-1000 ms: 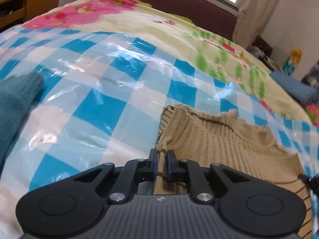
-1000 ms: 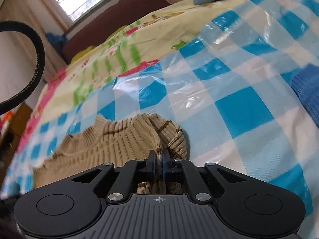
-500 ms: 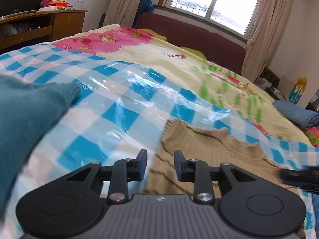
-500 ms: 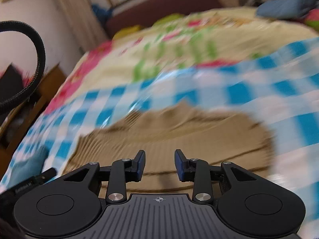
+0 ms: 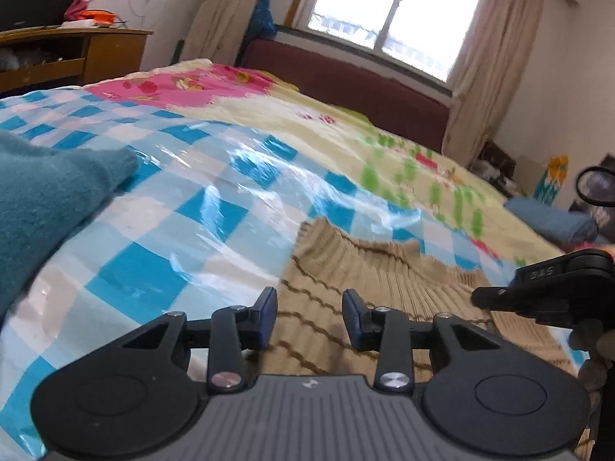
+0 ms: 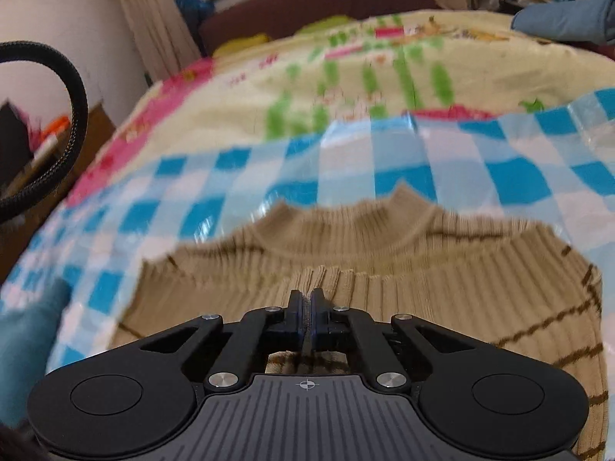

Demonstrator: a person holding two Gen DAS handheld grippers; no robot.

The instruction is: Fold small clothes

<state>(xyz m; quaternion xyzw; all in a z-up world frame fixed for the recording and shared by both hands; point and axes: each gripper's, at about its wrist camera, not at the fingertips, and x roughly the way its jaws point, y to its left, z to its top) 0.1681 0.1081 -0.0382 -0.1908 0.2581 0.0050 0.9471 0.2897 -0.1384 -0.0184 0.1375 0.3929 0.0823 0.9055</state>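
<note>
Lying flat on the blue-and-white checked sheet (image 5: 153,269) that covers the bed, the tan ribbed sweater (image 6: 442,280) serves as the landmark for all positions below.

Right claw (image 6: 306,299): fully closed, with a raised pleat of the sweater's knit pinched between its pads. The grip point sits on the sweater's body, just below the neckline, near the middle of the garment. In the left wrist view, the same right claw (image 5: 538,292) appears over the sweater's right part.

Left claw (image 5: 309,317): jaws part-way apart and opening. The pads do not press on anything; the sweater's brown-striped left portion shows through the gap, beneath the fingers. The claw hovers over the sweater's left edge.

Other items relative to the sweater:
- A teal knitted garment (image 5: 46,207) lies on the checked sheet, well to the left of the sweater and apart from it.
- A floral bedspread (image 6: 384,77) extends beyond the sweater's neckline, past the far edge of the checked sheet.
- A folded blue cloth (image 5: 553,223) rests at the far right, well apart from the sweater.
</note>
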